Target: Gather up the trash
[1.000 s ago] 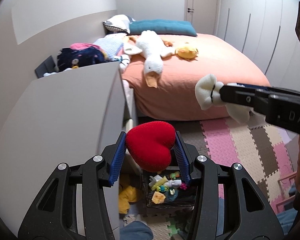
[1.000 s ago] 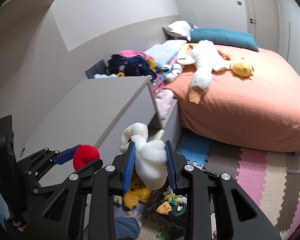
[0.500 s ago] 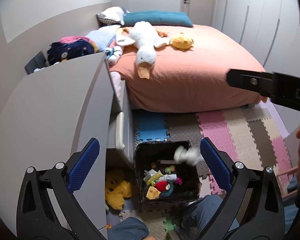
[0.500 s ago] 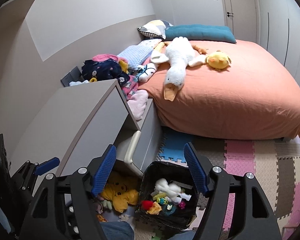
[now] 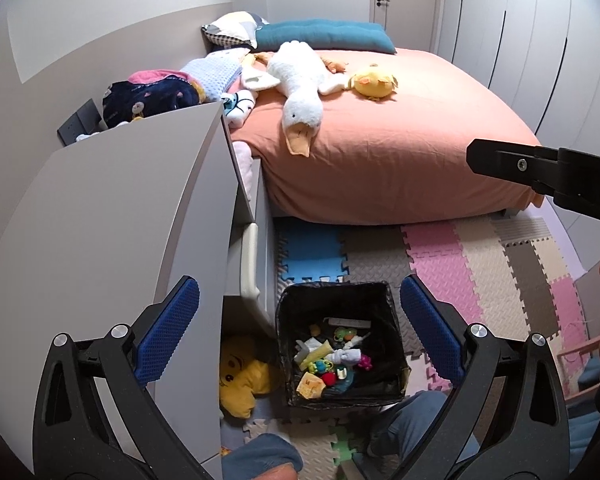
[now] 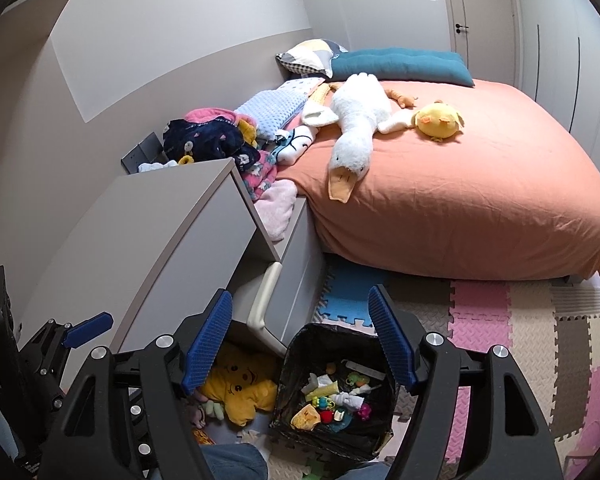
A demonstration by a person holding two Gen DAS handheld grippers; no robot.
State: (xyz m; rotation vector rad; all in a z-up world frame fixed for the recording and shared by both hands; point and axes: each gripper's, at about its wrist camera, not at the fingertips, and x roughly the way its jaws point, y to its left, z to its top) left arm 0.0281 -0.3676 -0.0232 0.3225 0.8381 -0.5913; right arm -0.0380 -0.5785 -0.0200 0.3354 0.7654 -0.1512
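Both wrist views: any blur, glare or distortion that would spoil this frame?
Left wrist view: sharp, evenly lit, no glare; fisheye bends the cabinet edge and darkens the corners. Right wrist view: equally sharp, same bowing along the wall; contents of the bin are small but readable.

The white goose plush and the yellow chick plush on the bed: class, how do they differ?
The white goose plush is long and stretched out; the yellow chick plush is small and round. The goose's bill points toward the bed's edge, and the chick sits further back. Both lie on the orange bed.
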